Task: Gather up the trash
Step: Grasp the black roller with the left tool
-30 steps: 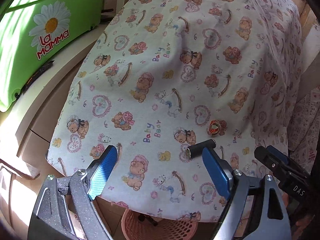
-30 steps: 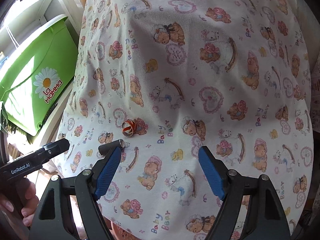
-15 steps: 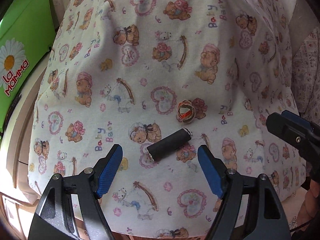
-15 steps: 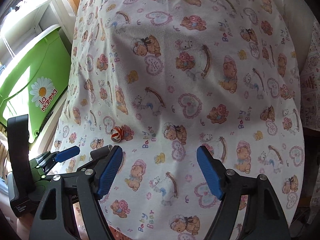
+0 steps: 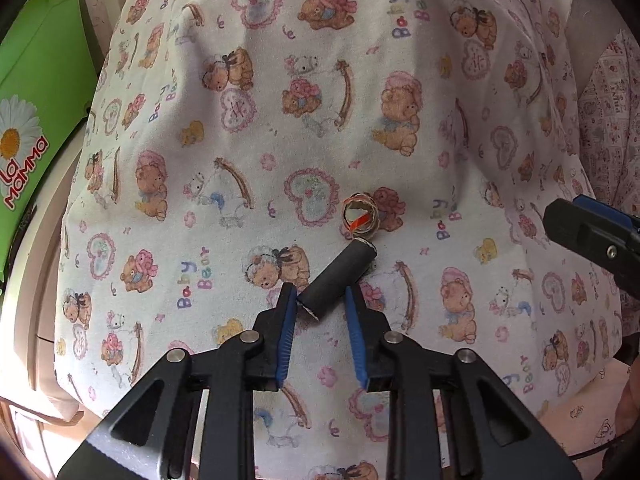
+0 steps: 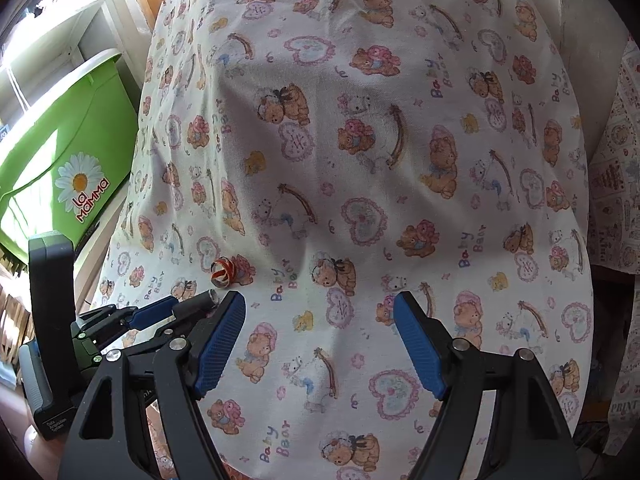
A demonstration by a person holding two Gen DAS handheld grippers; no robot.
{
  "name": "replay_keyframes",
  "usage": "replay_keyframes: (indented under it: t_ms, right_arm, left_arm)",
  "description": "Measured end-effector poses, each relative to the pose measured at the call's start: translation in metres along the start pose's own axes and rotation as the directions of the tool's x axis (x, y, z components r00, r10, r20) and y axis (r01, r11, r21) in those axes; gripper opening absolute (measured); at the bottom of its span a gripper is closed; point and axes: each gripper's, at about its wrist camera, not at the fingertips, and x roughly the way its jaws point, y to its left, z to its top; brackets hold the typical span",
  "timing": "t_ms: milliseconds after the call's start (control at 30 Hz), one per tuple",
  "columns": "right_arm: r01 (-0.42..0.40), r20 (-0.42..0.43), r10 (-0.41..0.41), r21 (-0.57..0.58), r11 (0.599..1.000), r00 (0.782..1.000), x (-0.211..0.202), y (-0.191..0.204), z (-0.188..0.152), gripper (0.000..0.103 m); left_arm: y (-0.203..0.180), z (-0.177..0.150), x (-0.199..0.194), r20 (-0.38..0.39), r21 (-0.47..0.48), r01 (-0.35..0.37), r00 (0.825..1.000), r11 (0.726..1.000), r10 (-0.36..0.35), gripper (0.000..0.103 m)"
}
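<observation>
A short dark roll (image 5: 340, 276) lies slanted on the bear-print sheet (image 5: 320, 80). My left gripper (image 5: 320, 296) is closing on its near end, and both blue pads touch its sides. Just beyond it sits a curled paper ring with an orange strip (image 5: 360, 220). The right wrist view shows the same ring (image 6: 224, 272) and the roll's far tip (image 6: 208, 298), held in the left gripper (image 6: 180, 312) at the lower left. My right gripper (image 6: 320, 320) hangs open over bare sheet to the right of them, nothing between its pads. One of its fingers (image 5: 592, 236) shows at the right edge.
A green plastic box with a daisy and "La Mamma" print (image 5: 24, 120) (image 6: 72, 160) stands left of the covered surface. A second patterned cloth (image 5: 608, 92) lies along the right side. The sheet's front edge drops off close to both grippers.
My left gripper slid over the sheet until the roll lay between its pads, then its jaws narrowed onto the roll. The right gripper stayed open and barely shifted.
</observation>
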Motion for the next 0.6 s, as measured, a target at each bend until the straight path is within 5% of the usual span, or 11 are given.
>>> replay_keyframes:
  t_ms: [367, 533, 600]
  right_arm:
    - [0.008, -0.005, -0.008, 0.011, 1.0, 1.0, 0.003, 0.0, -0.001, 0.078]
    - [0.011, -0.012, -0.011, -0.009, 1.0, 1.0, 0.007, 0.006, -0.002, 0.078]
    - [0.01, -0.015, -0.01, -0.016, 1.0, 1.0, 0.008, 0.009, -0.002, 0.078]
  left_arm:
    - [0.023, -0.015, -0.032, -0.018, -0.131, 0.0, 1.0, 0.991, -0.003, 0.009]
    - [0.027, -0.039, -0.037, -0.063, -0.132, -0.028, 0.998, 0.991, 0.02, 0.009]
    - [0.023, -0.038, -0.038, -0.046, -0.117, -0.012, 0.999, 0.993, 0.006, 0.021]
